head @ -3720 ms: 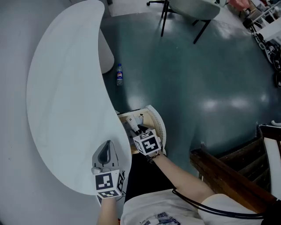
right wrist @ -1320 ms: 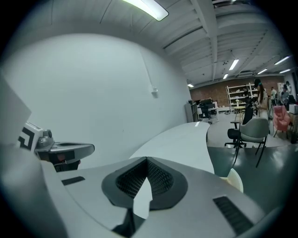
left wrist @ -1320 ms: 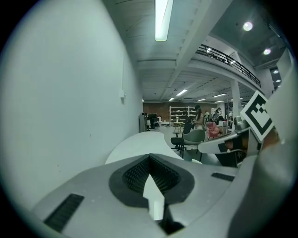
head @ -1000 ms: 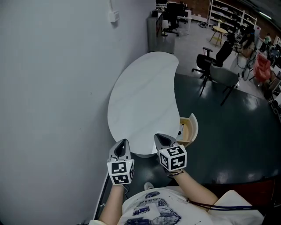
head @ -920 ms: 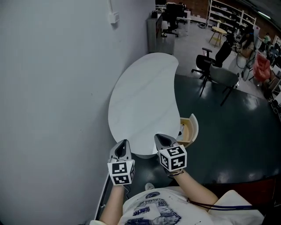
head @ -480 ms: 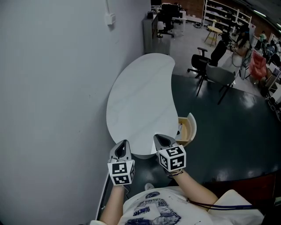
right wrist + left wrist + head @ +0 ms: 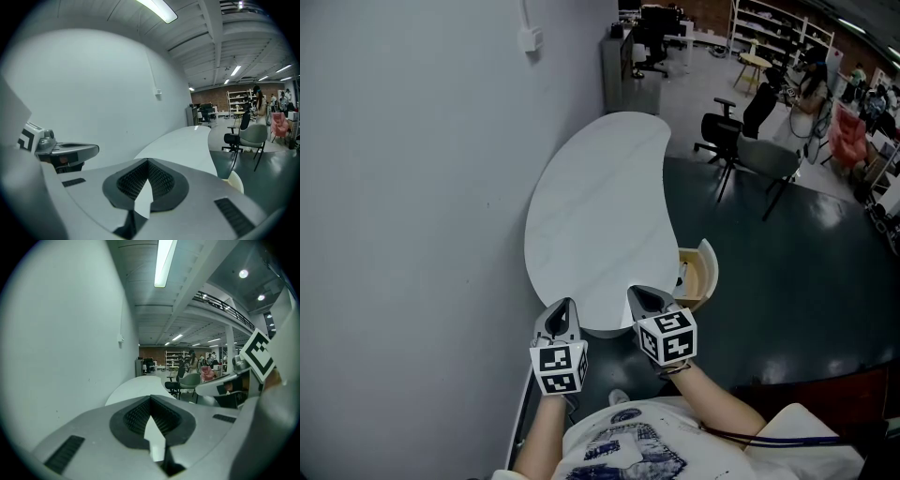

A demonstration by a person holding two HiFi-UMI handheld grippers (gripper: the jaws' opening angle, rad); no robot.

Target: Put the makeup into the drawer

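The table (image 7: pixel 600 206) is a long white bean shape with its left edge close along the wall (image 7: pixel 412 187), so there's no room on that side. All the open room is to the right, over the dark floor (image 7: pixel 787 281), with two chairs (image 7: pixel 724 127) well off past the far end. The drawer (image 7: pixel 710 272) stands pulled out from the table's right edge near its close end, its rounded front towards the floor. The makeup (image 7: pixel 682 271) is only a small dark bit inside it, against the table side. It's too small to tell which way it points. The right gripper (image 7: pixel 635 292) hangs over the table's near end, just left of the drawer, jaws pressed together with nothing between them. The left gripper (image 7: pixel 564 305) is beside it, nearer the wall, also closed and empty. Both point up the table.
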